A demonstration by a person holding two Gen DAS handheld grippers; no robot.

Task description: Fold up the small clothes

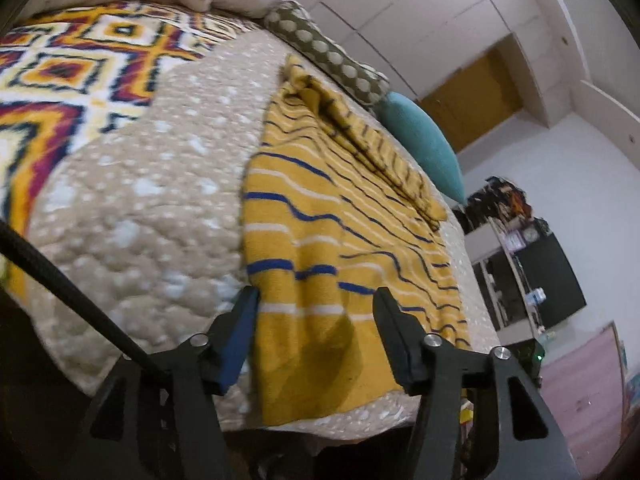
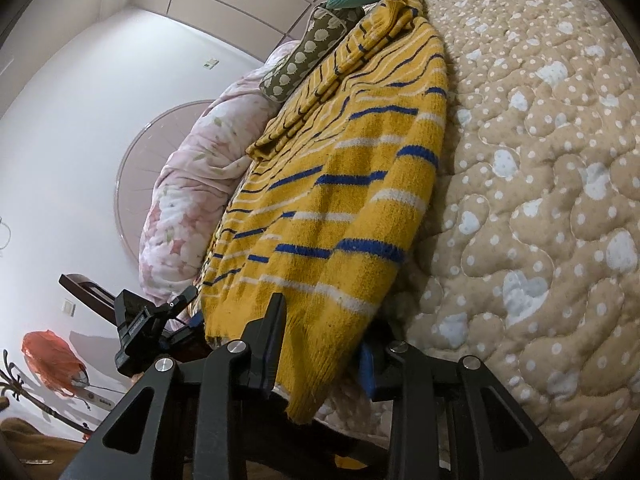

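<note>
A yellow knit sweater (image 1: 332, 224) with blue and white stripes lies flat on the beige quilted bedspread (image 1: 152, 216), its hem at the bed's near edge and one sleeve folded over its far side. My left gripper (image 1: 316, 320) is open, one finger on each side of the hem corner, not closed on it. In the right wrist view the sweater (image 2: 344, 184) runs away from the camera. My right gripper (image 2: 320, 344) is open around the other hem corner, with the cloth draped between its fingers and hanging over the edge.
A patterned orange and white blanket (image 1: 68, 72) covers the bed's left part. A pink floral duvet (image 2: 192, 184), a dotted olive pillow (image 1: 332, 56) and a teal pillow (image 1: 424, 140) lie at the far end. Shelves and a dark screen (image 1: 552, 276) stand beyond the bed.
</note>
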